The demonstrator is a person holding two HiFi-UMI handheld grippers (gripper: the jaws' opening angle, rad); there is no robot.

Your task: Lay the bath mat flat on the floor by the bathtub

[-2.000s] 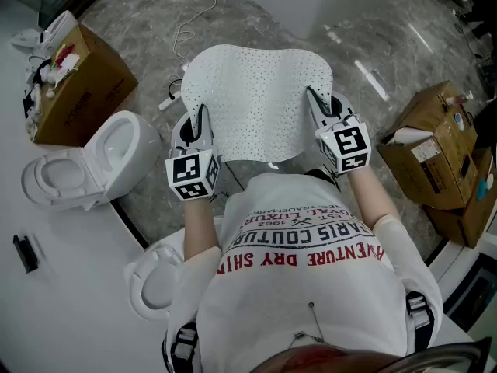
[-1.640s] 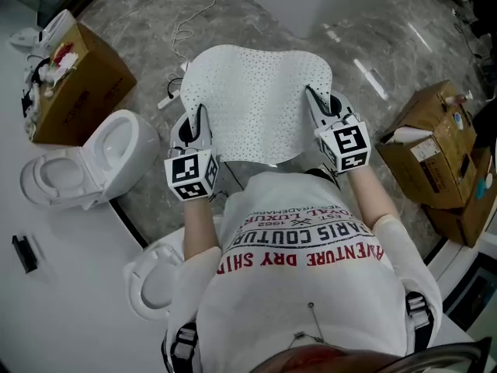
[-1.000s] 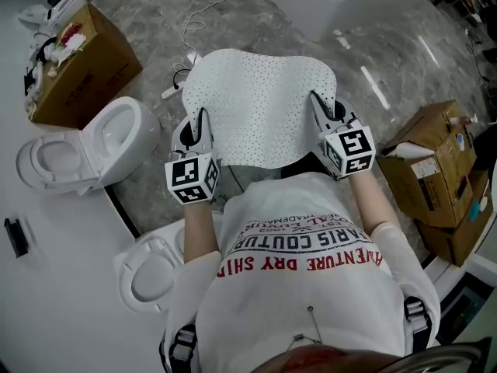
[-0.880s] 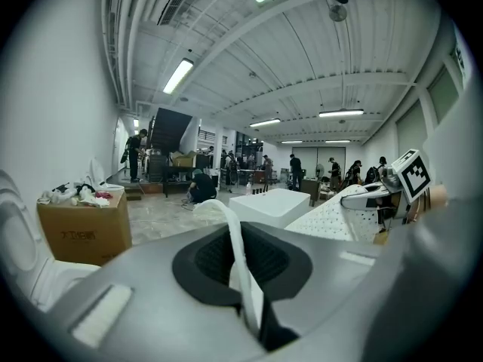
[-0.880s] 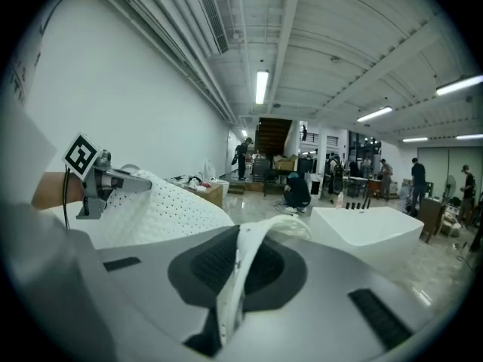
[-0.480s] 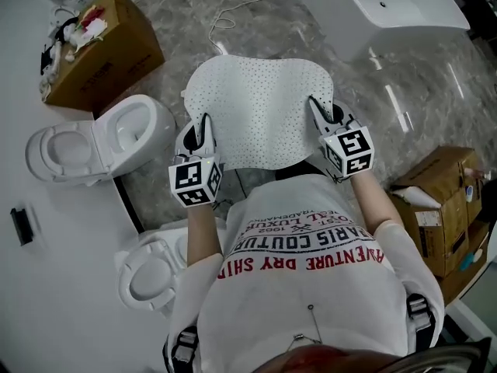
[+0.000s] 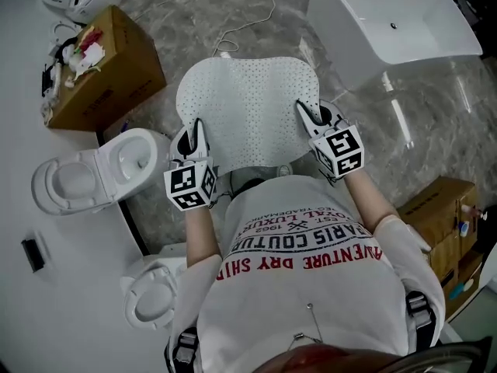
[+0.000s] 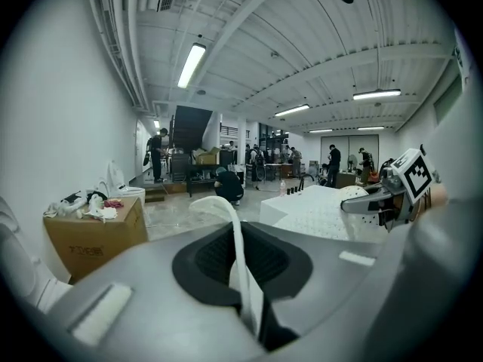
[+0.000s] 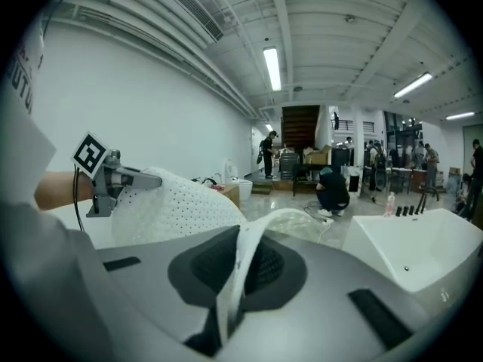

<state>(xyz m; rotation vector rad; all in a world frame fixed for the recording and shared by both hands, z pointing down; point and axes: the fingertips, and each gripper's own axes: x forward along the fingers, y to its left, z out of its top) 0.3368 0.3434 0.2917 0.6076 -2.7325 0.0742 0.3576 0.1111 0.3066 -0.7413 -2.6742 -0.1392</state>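
Carrying step: my left gripper (image 7: 196,133) and right gripper (image 7: 307,114) each pinch the bath mat (image 7: 245,103), frame centre. Next I lower it beside the bathtub (image 7: 404,22), upper right.

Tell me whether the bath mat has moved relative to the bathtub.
Yes. The bath mat has been carried forward toward the bathtub: its far edge, earlier short of the tub, now sits level with the tub's near end.

Perforated rubbery bath mat (image 7: 247,107), glossy veined stone floor (image 7: 194,14), glossy white bathtub (image 7: 365,22), matt cardboard box (image 7: 116,76)
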